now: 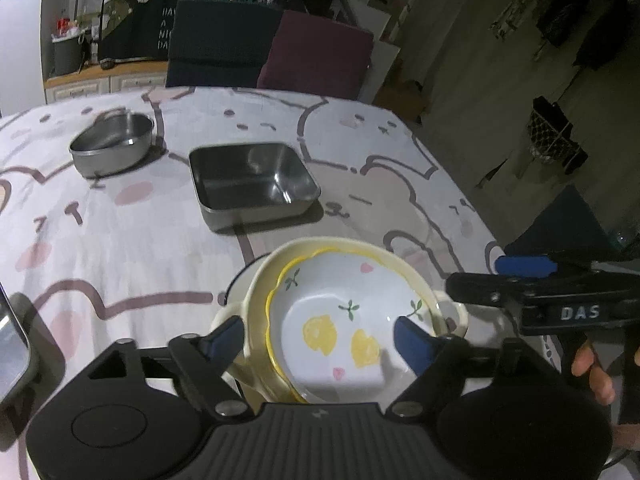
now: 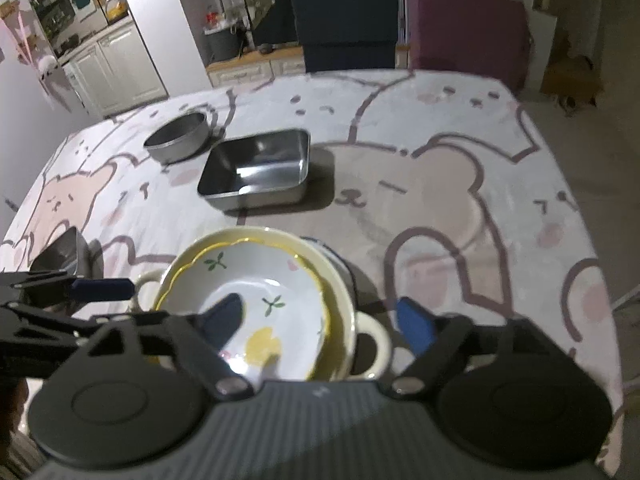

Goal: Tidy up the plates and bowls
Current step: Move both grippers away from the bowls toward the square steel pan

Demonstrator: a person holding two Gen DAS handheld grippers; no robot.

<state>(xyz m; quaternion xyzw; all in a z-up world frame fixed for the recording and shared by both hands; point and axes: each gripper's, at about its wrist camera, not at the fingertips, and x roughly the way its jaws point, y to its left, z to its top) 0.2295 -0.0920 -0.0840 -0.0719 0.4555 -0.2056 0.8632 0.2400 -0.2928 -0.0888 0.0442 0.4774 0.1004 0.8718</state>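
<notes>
The near rim of the lemon-print plate [image 1: 332, 332] is hidden behind the left gripper's [image 1: 318, 340] body, and the cream two-handled bowl [image 1: 256, 304] under it shows only in part. A blue-rimmed dish [image 2: 336, 258] beneath is mostly covered. A metal object [image 2: 60, 252] is cut off behind the left gripper's arm.

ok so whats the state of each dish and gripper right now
lemon plate: nested in cream bowl
cream bowl: upright, on table
square tin: empty, upright
round tin: empty, upright
left gripper: open, straddling bowl rim
right gripper: open, straddling bowl rim
</notes>
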